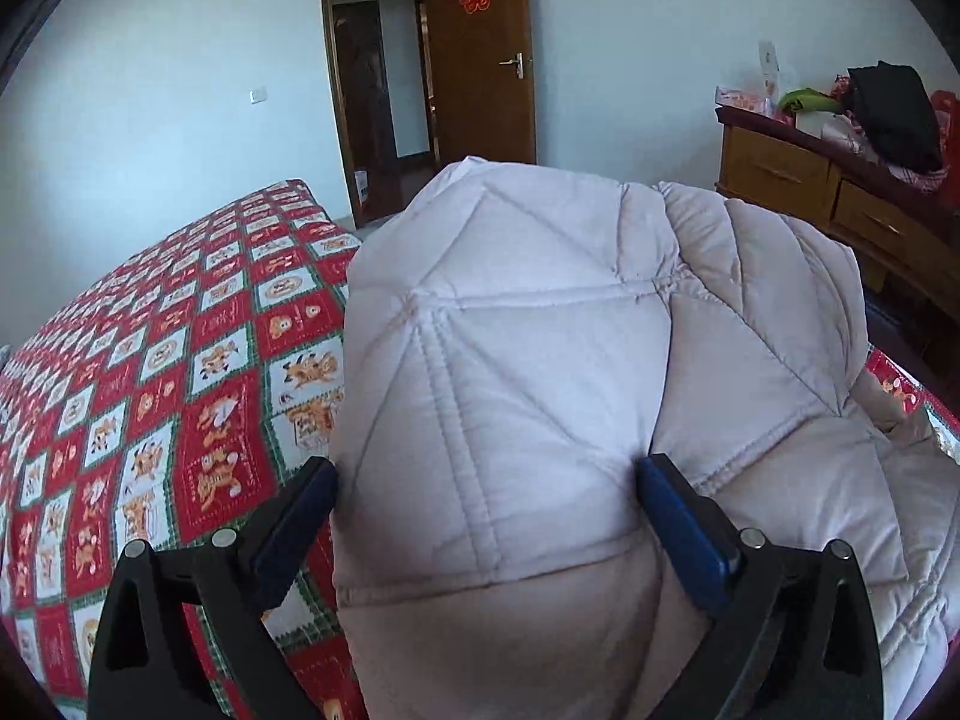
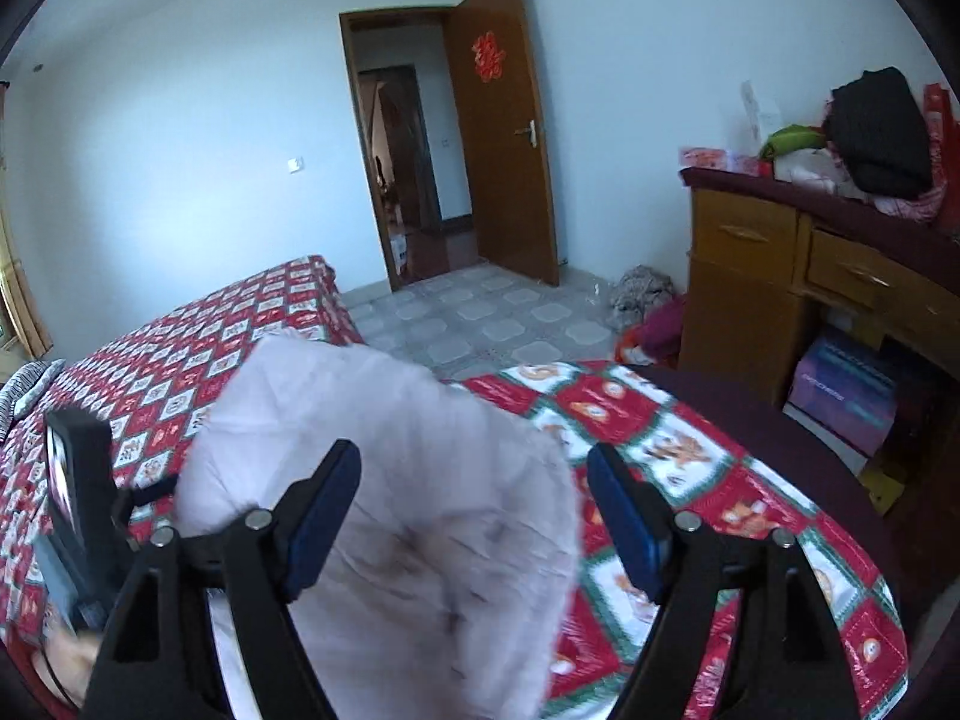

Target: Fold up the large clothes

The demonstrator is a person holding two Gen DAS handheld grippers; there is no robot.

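- Left wrist view: your left gripper point(image 1: 486, 495) holds its jaws spread around a fold of the pale quilted coat point(image 1: 540, 360), which lies bunched on the red patterned bedspread point(image 1: 180, 390).
- Right wrist view: your right gripper point(image 2: 474, 507) is spread wide, the coat's blurred fabric point(image 2: 408, 480) between its fingers; whether it touches them is unclear.

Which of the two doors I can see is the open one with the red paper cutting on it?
The near wooden door, swung open against the white wall, carries the red paper cutting and a metal handle. The other door is farther back, through the doorway, dark and plain.
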